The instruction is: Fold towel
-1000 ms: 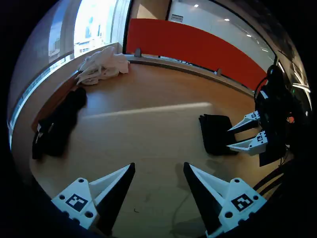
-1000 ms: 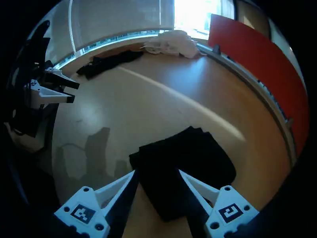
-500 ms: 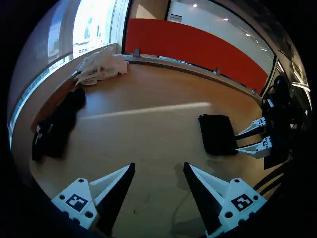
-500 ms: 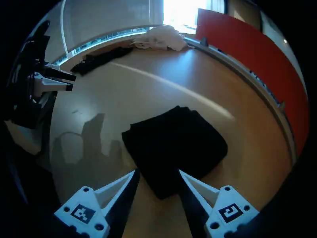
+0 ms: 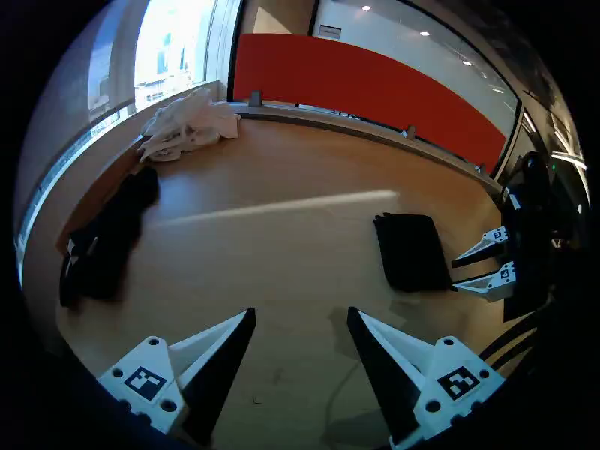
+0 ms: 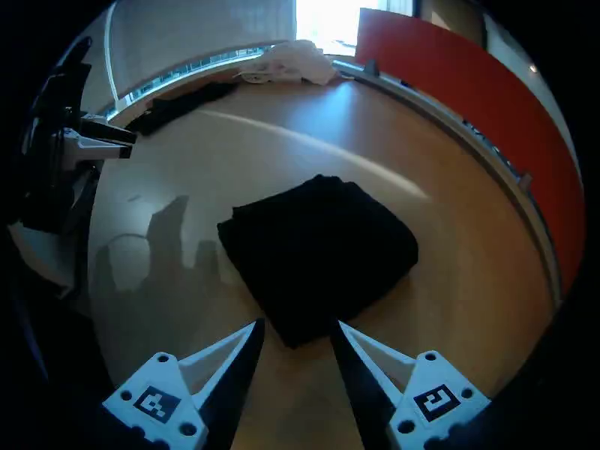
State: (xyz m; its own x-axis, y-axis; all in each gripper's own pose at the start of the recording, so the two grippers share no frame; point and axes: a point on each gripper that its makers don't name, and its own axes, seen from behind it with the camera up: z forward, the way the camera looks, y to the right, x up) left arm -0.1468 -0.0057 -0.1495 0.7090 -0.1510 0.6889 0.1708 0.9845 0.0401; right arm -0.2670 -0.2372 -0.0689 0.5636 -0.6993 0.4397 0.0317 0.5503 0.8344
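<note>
Right gripper (image 6: 296, 324) hovers with its fingers spread and empty, the near corner of the black towel (image 6: 319, 255) just at their tips. It lies on the wooden table (image 6: 465, 247) as a compact, layered rectangle. Left gripper (image 5: 300, 311) is likewise spread and empty, well apart over bare wood. Folding looks finished; at most a final tidy remains, unless the white cloth heap (image 5: 187, 124) by the window is next.

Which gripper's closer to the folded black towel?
Right. The right gripper sits open at the black towel's near edge; the left gripper, open too, is well off across the table.
</note>
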